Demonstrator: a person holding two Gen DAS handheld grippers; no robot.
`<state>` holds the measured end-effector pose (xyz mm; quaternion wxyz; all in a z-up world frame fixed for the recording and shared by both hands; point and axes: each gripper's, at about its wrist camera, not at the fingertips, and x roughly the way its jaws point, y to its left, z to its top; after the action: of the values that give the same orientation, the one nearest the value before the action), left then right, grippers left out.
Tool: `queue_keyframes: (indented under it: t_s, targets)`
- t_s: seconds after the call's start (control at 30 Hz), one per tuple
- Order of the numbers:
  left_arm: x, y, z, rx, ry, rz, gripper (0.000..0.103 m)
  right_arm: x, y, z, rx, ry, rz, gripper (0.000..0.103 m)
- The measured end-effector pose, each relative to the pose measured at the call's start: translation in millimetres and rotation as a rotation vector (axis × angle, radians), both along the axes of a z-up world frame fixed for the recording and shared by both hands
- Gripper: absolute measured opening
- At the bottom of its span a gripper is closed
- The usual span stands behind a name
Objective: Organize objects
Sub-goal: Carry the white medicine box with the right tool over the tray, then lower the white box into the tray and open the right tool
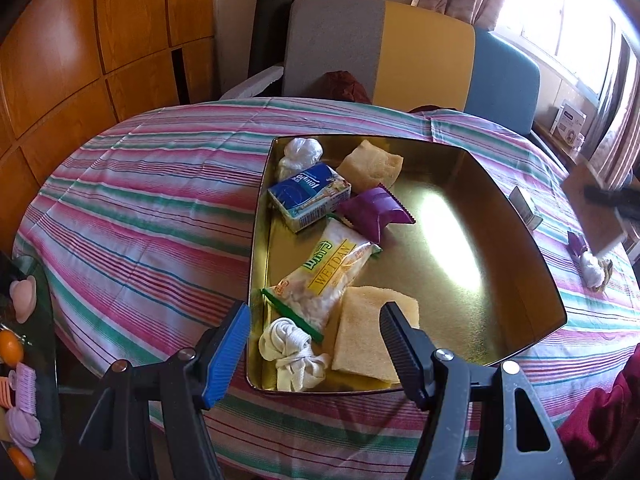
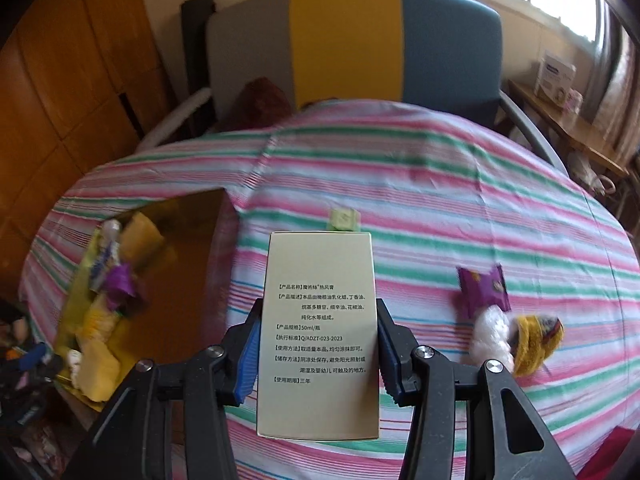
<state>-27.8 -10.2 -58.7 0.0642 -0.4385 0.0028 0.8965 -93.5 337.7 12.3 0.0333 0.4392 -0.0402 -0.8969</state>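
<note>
Two views, different content. Left wrist view: left gripper was spread wide with nothing between its fingers, hovering over the near end of the gold tray; white cord bundle just ahead between the tips, snack packet and blue carton further out. Right wrist view alone showed the right gripper pinching an upright beige box above the striped cloth; tray off left, purple packet off right.

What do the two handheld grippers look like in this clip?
Both match: black plastic frames with cut-out openings and silver pivot bolts. On the left gripper, one finger carries a ribbed blue pad and the other a ribbed black one. The right gripper shows ribbed blue pads on both fingers. No cables or sleeves in view.
</note>
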Motion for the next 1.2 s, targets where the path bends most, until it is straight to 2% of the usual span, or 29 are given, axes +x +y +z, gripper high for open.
queue_keyframes:
  t_s: [0.1,0.23,0.3,0.37,0.47,0.57,0.73,0.83,0.93,1.1,1.2]
  targets:
    - [-0.6,-3.1,-0.7,0.002,0.002,0.005,0.068,-3.6,-32.4,18.1,-0.031,0.029,0.071,0.050]
    - [-1.5,-9.5,-1.1,0.020,0.002,0.014,0.068,-13.3,-74.7,23.5,-0.075,0.014,0.136,0.050]
    - [-1.8,-15.3,0.3,0.035,0.010,0.033,0.068,-22.0,-97.9,18.5,-0.101,-0.010,0.155,0.050]
    - [-3.2,-23.5,1.9,0.053,0.016,0.054,0.068,-32.0,-118.5,6.9,-0.087,-0.040,0.158,0.050]
    - [-6.7,-33.4,0.4,0.066,0.005,0.075,0.067,-54.0,-139.1,-22.9,-0.091,-0.122,0.119,0.050]
    - [-7.7,-38.7,-2.3,0.075,-0.004,0.080,0.067,-70.5,-149.5,-51.7,-0.090,-0.196,0.045,0.050]
    - [-11.6,-42.5,-6.8,0.088,-0.018,0.086,0.067,-76.2,-160.2,-81.6,-0.304,-0.303,0.067,0.057]
    - [-12.5,-43.6,-9.2,0.095,-0.025,0.087,0.067,-71.6,-167.5,-88.1,-0.366,-0.320,0.100,0.059]
    - [-11.5,-44.1,-9.0,0.092,-0.022,0.091,0.067,-68.1,-170.3,-96.2,-0.471,-0.359,0.118,0.060]
    - [-10.3,-43.8,-5.1,0.078,-0.012,0.091,0.067,-64.4,-170.5,-97.9,-0.471,-0.349,0.130,0.060]
    - [-9.0,-42.7,-1.9,0.080,-0.003,0.085,0.067,-60.5,-166.9,-89.8,-0.454,-0.310,0.140,0.062]
